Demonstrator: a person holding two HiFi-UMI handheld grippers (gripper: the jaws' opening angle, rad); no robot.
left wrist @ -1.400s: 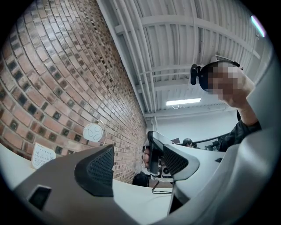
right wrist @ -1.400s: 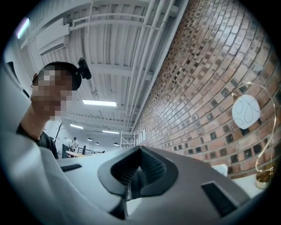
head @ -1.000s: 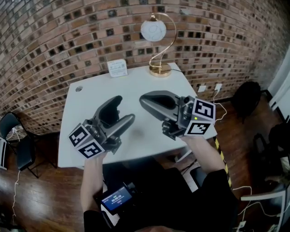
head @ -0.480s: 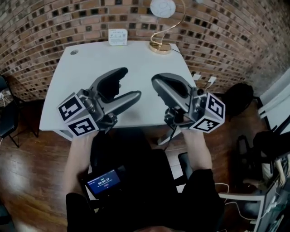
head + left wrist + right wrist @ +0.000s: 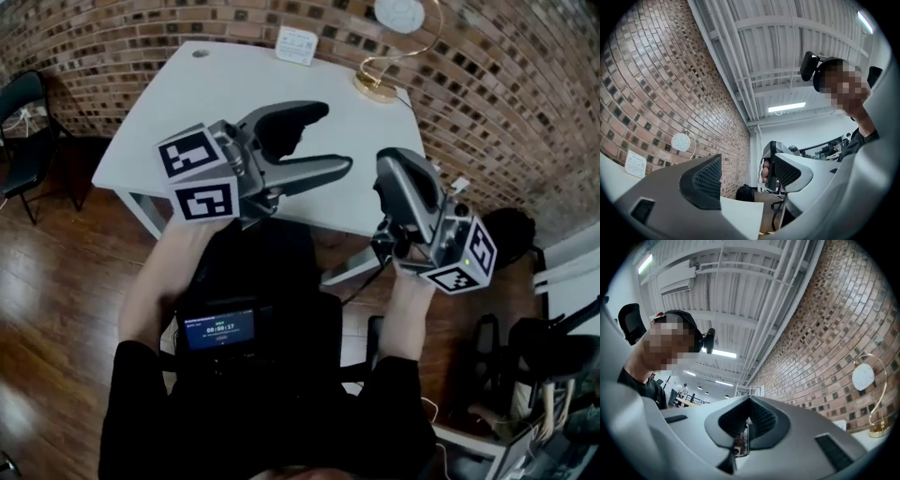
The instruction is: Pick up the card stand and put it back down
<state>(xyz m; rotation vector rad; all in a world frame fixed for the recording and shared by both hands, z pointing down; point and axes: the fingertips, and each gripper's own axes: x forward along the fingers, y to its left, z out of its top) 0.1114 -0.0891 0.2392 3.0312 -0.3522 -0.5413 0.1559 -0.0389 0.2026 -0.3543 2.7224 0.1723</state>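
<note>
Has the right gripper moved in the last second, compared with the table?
Yes. The right gripper has pulled back toward the person, from over the white table to its near edge.

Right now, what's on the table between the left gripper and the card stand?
Nothing: in the head view, only bare table lies between the left gripper and the card stand.

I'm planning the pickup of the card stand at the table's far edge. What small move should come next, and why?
Probably reach the left hand-held gripper forward toward the card stand: its jaws stand apart and empty, the right hand-held gripper is shut, and both hang by the table's near edge, well short of the stand at the wall.
</note>
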